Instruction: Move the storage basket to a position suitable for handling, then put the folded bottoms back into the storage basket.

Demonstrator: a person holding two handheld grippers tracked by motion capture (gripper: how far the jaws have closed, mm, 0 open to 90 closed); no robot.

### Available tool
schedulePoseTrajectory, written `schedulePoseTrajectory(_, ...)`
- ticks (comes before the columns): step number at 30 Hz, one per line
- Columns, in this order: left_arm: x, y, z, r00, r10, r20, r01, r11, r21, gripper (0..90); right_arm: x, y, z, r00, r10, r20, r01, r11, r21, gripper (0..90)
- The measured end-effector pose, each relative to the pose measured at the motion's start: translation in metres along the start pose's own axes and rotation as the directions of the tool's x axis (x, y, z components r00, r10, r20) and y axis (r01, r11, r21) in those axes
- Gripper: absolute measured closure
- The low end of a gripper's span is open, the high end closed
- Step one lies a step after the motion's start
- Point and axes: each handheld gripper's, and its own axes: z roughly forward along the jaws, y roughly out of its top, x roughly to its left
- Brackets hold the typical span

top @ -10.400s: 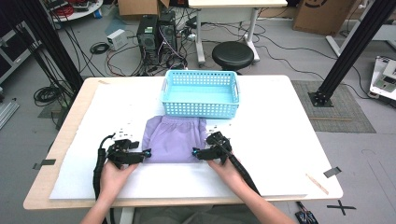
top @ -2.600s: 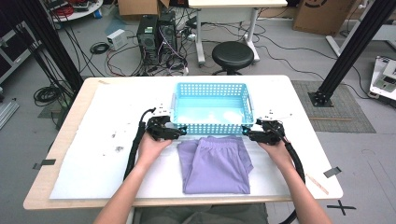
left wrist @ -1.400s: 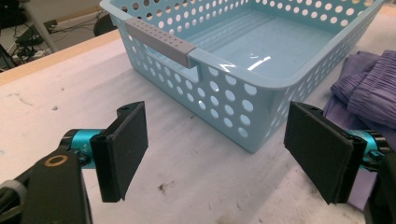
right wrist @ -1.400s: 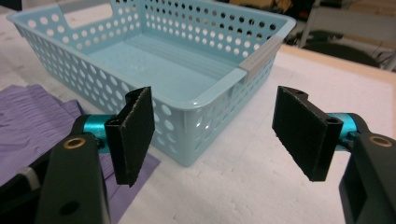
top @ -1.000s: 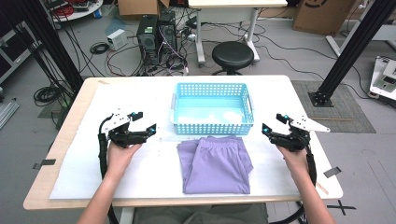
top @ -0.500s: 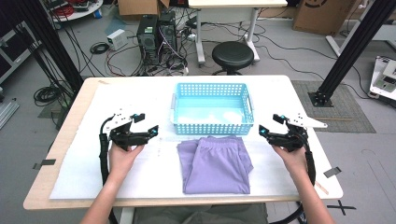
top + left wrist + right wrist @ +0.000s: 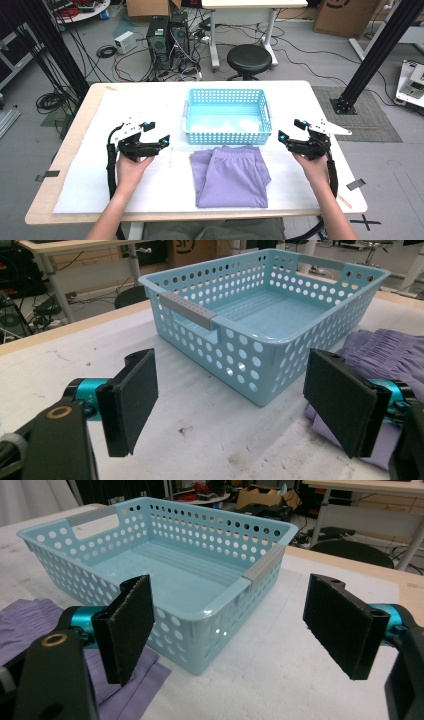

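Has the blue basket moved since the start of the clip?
Yes. The blue basket now sits farther right on the table, and the folded purple shorts shifted with it.

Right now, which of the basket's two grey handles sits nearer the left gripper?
The grey handle on the light blue perforated plastic basket's left short side, facing the left gripper; the other handle faces the right gripper.

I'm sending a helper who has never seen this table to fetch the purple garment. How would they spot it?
Start at the white-covered table and find the light blue perforated basket at its middle. The folded purple garment lies flat just in front of it, on the person's side. It is the table's only cloth and only purple thing.
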Motion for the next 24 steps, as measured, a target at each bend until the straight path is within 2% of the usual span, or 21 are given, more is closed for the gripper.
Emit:
schedulePoseTrajectory(5,-0.002,-0.002,-0.001,1.0,0.003,0.003,-0.003,0.9998,0.017,21.8,0.002,-0.002,0.003,1.0,0.003,0.0,-0.003,1.0,0.016,20.7)
schedulePoseTrajectory(9,-0.005,-0.001,-0.001,0.9999,0.016,-0.005,-0.016,0.9997,0.021,21.8,0.001,-0.003,0.004,0.9999,-0.011,-0.002,0.011,1.0,0.011,20.7)
schedulePoseTrajectory(15,-0.009,-0.001,0.001,0.9996,0.029,0.006,-0.029,0.9992,0.025,21.8,0.002,-0.002,0.003,0.9999,-0.013,0.009,0.013,1.0,0.005,20.8)
schedulePoseTrajectory(20,-0.009,-0.002,0.001,0.9997,0.024,-0.002,-0.024,0.9993,0.029,21.8,0.003,-0.001,0.004,0.9997,-0.019,0.016,0.019,1.0,0.014,20.8)
schedulePoseTrajectory(24,-0.012,-0.003,0.001,0.9992,0.039,-0.009,-0.039,0.9992,0.005,21.8,0.005,-0.003,0.003,0.9995,-0.025,0.022,0.024,1.0,0.009,20.8)
